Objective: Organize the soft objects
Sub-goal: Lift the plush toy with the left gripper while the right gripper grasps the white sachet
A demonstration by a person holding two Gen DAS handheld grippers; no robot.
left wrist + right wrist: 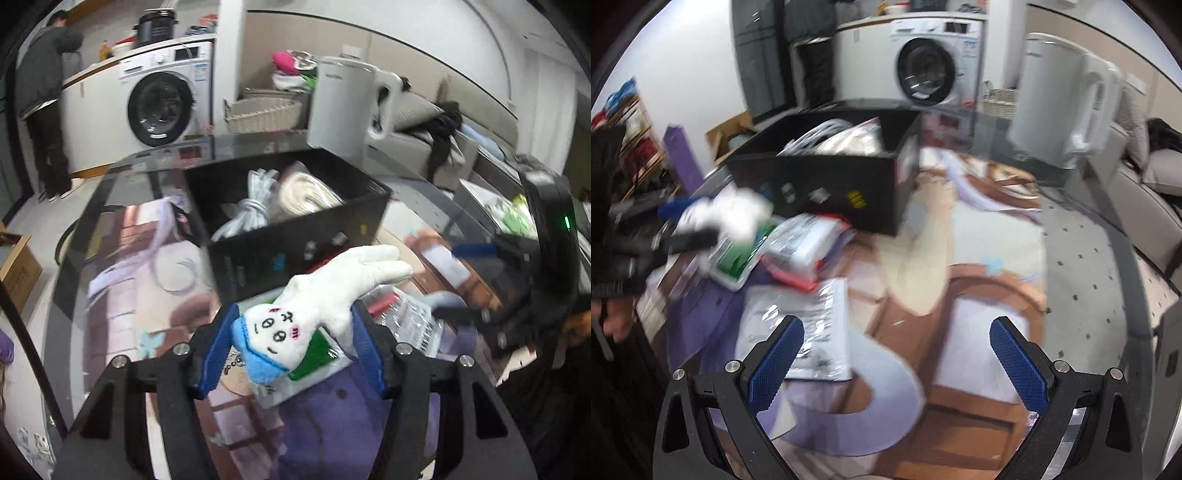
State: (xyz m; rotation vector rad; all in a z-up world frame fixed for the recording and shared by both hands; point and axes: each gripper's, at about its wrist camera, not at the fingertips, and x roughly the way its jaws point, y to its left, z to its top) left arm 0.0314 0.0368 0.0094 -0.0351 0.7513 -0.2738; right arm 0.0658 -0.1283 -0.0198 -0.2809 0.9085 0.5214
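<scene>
A small white plush rabbit (pixel 317 306) with a blue collar and a drawn face is pinched between the blue pads of my left gripper (pixel 293 314), held above the table with its ears pointing right. In the right wrist view it is a white blur (pixel 731 214) at the far left, just in front of the black box (pixel 820 184). That open black box (pixel 295 240) holds a grey cable bundle (pixel 251 206) and a cream roll. My right gripper (pixel 897 328) stands open above the printed table mat with nothing between its fingers.
Under the plush lie a green-and-white packet (pixel 317 350) and a clear packet with red contents (pixel 801 247). A flat white packet (pixel 809 332) lies by my right gripper's left finger. A white kettle (pixel 343 107) stands behind the box. A person (pixel 44 92) stands by the washing machine (pixel 162 107).
</scene>
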